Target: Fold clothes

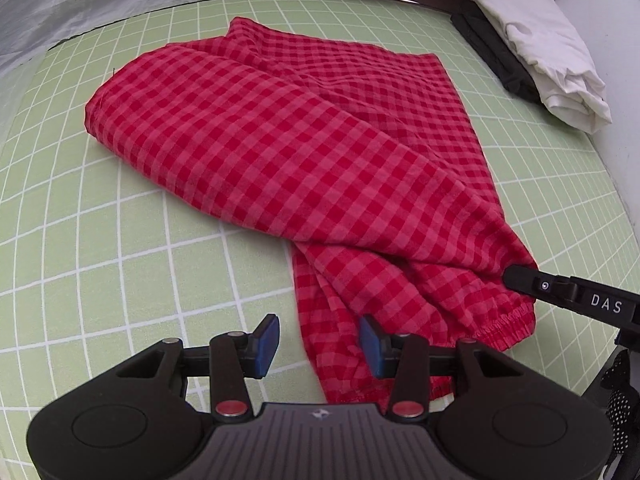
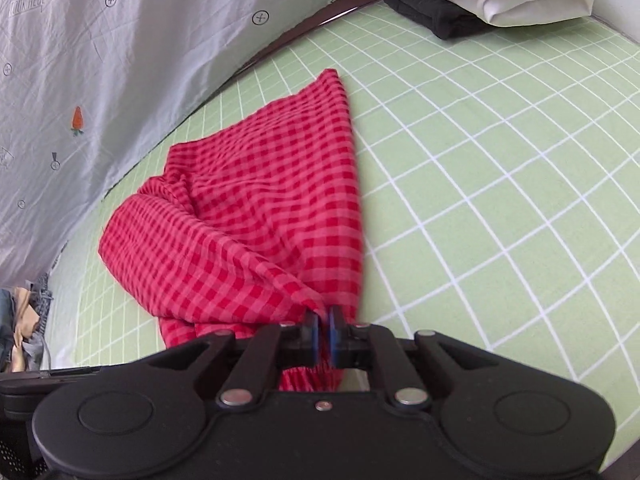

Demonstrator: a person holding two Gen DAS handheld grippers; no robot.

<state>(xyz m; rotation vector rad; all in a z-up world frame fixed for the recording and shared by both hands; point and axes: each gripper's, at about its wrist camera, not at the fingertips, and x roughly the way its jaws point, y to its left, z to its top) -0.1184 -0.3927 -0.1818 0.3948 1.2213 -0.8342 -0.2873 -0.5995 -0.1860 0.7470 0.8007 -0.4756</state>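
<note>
Red checked garment [image 1: 280, 128] on green grid mat [image 1: 100, 240], right tongs [image 2: 323, 330] pinching hem

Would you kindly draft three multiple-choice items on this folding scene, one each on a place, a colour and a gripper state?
1. Where does the white folded garment lie?
A. at the mat's far right edge, on a black garment
B. under the checked garment
C. between the left gripper's pads

2. What colour is the checked garment?
A. blue
B. red
C. yellow

3. How is the right gripper?
A. wide open above the mat
B. shut on the white garment
C. shut on the checked garment

Answers:
1 A, it tops the black one beside the green grid mat.
2 B, red checks throughout.
3 C, blue pads pinch red cloth.
</note>
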